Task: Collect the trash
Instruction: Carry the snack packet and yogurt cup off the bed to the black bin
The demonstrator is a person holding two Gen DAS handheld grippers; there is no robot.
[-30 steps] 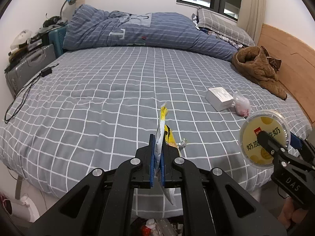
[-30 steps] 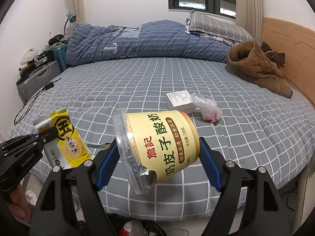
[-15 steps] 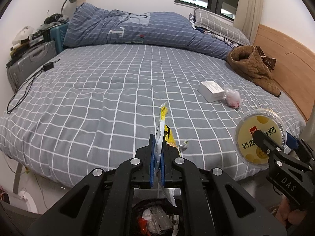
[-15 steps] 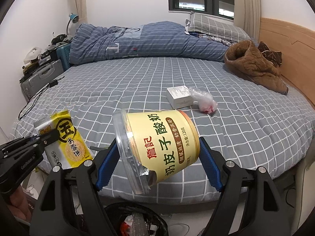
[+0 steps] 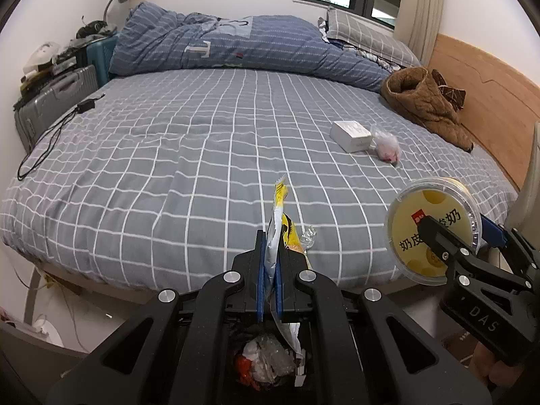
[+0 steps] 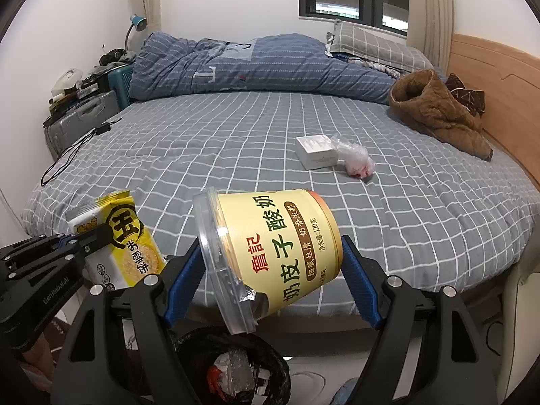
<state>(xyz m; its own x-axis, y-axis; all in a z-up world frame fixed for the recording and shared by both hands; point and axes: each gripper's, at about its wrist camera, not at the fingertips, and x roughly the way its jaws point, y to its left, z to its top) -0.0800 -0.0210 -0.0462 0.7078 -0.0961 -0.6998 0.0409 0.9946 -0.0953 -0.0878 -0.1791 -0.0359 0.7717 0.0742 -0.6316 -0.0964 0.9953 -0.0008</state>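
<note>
My left gripper [image 5: 269, 266] is shut on a yellow snack wrapper [image 5: 279, 222], held edge-on above a black trash bin [image 5: 266, 368] that has trash in it. The wrapper also shows in the right wrist view [image 6: 125, 239]. My right gripper [image 6: 270, 270] is shut on a yellow yogurt cup [image 6: 270, 253] with a clear lid, tilted over the bin [image 6: 236, 368]. The cup also shows in the left wrist view [image 5: 433, 229]. A white box [image 5: 351, 134] and a crumpled clear plastic bag [image 5: 386, 143] lie on the bed.
The bed [image 5: 202, 141] has a grey checked sheet and a blue duvet [image 5: 236, 44] at the back. A brown jacket [image 5: 425, 108] lies by the wooden headboard [image 5: 489, 94]. A charger cable [image 5: 50, 135] and suitcases [image 5: 54, 98] are on the left.
Both grippers have pulled back from the bed with their loads. The bed edge has receded and the trash bin has come into view below both grippers.
</note>
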